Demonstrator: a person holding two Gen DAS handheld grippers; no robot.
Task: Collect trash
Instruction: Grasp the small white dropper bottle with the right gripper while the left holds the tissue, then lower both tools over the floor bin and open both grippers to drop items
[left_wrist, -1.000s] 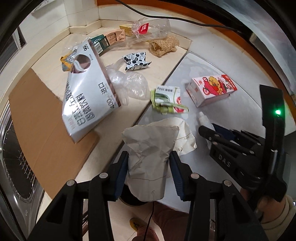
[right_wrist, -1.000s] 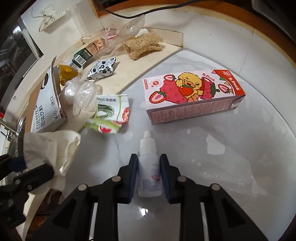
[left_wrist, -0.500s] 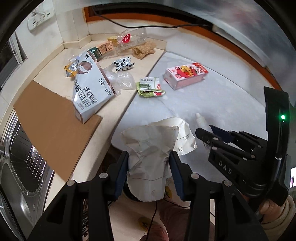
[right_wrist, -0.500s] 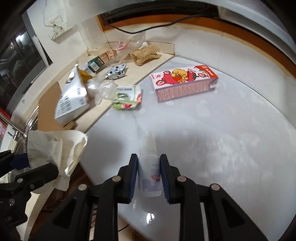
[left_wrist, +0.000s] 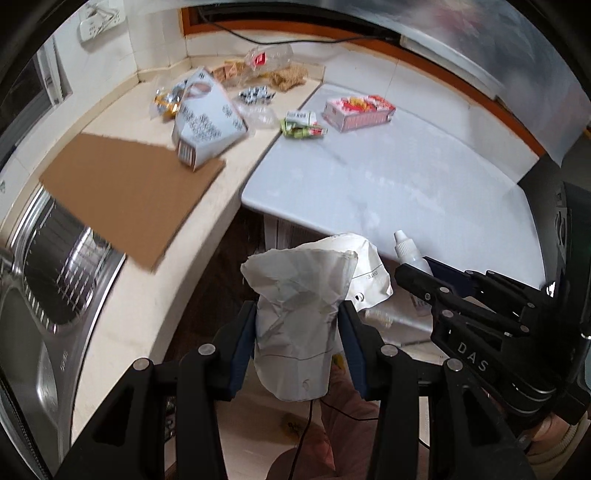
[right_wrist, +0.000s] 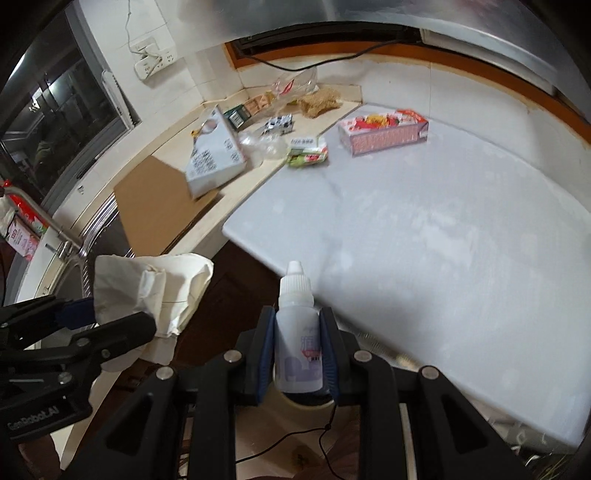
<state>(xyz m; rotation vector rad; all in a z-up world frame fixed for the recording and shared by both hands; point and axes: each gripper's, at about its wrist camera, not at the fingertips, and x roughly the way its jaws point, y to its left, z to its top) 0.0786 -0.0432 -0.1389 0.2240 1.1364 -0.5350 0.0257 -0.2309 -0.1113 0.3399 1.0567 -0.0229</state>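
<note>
Both claws have pulled back from the countertop since the earlier frames: the litter that lay close ahead of them now sits far ahead and small, and dark cabinet front and floor show beneath the loads. The left gripper (left_wrist: 297, 341) tilts steeply downward, its blue-padded jaws pressed on a crumpled white paper wad (left_wrist: 299, 317) that sticks out past its tips, exactly as gripped before. Just to its right the right gripper (right_wrist: 297, 349) slants down likewise, jaws narrowed on a small white plastic dropper bottle (right_wrist: 297, 332) standing cap-forward between the pads, its grip also unchanged. A cream sleeve cuff (left_wrist: 561, 439) shows behind the right claw. Far ahead of both claws, on the pale grey counter slab (right_wrist: 424, 236), lies the pink strawberry-printed carton (right_wrist: 384, 133), with a green and white snack wrapper (right_wrist: 307, 153) just left of it. Farther left, on the beige ledge, a large white printed carton (left_wrist: 207, 125) leans tilted on the far end of a flat brown cardboard sheet (left_wrist: 129, 195), clear crumpled plastic film (right_wrist: 262, 146) beside it. A steel sink (left_wrist: 44, 295) lies to the left of the left claw; its contents cannot be made out.
</note>
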